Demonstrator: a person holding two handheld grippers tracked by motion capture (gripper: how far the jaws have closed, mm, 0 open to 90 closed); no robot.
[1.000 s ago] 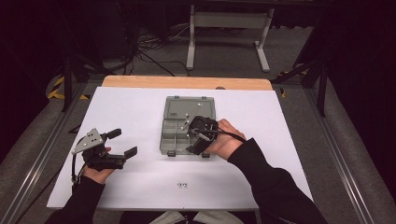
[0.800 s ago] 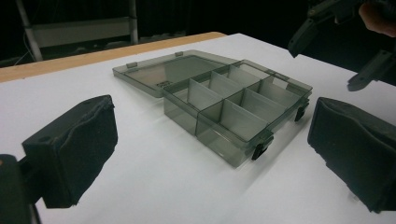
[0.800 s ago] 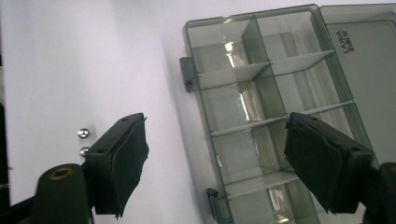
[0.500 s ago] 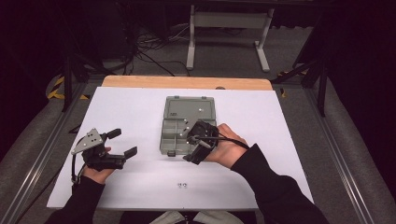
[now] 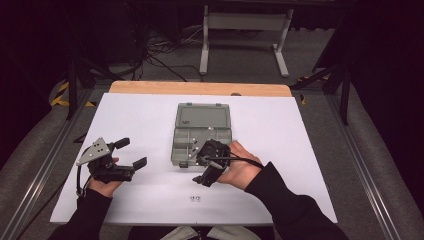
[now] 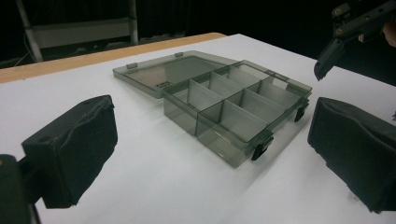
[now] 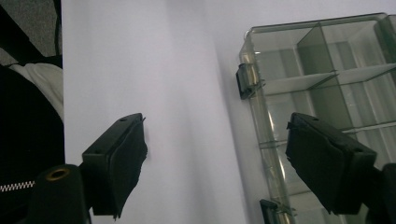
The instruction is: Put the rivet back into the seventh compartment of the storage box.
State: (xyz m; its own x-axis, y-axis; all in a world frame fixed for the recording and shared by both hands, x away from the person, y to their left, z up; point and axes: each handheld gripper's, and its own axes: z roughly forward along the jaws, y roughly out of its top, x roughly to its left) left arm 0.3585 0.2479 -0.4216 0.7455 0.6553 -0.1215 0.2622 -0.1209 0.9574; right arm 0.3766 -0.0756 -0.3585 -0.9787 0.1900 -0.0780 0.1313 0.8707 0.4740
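Observation:
A smoky translucent compartment box (image 5: pixel 202 135) lies open at the middle of the white table (image 5: pixel 310 150), its lid flat on the far side. My right gripper (image 5: pixel 199 167) hovers at the box's near edge; its jaws have just been opening and stand open, gripping nothing. In the right gripper view the box (image 7: pixel 317 70) and its black latch (image 7: pixel 245 81) lie by the right pad, with the gripper (image 7: pixel 219 154) over the bare table. My left gripper (image 5: pixel 132 152) rests open at the left, facing the box (image 6: pixel 233 107) between its wide pads (image 6: pixel 74 149).
Two tiny pale objects (image 5: pixel 195 198) lie on the table near the front edge. The table's far edge is a wooden strip (image 5: pixel 200 88). A metal stand (image 5: pixel 245 35) and cables sit on the dark floor beyond. The other gripper (image 6: pixel 355 28) shows top right in the left gripper view.
My right hand has drawn back from above the box's compartments to its near edge. The left hand has stayed still.

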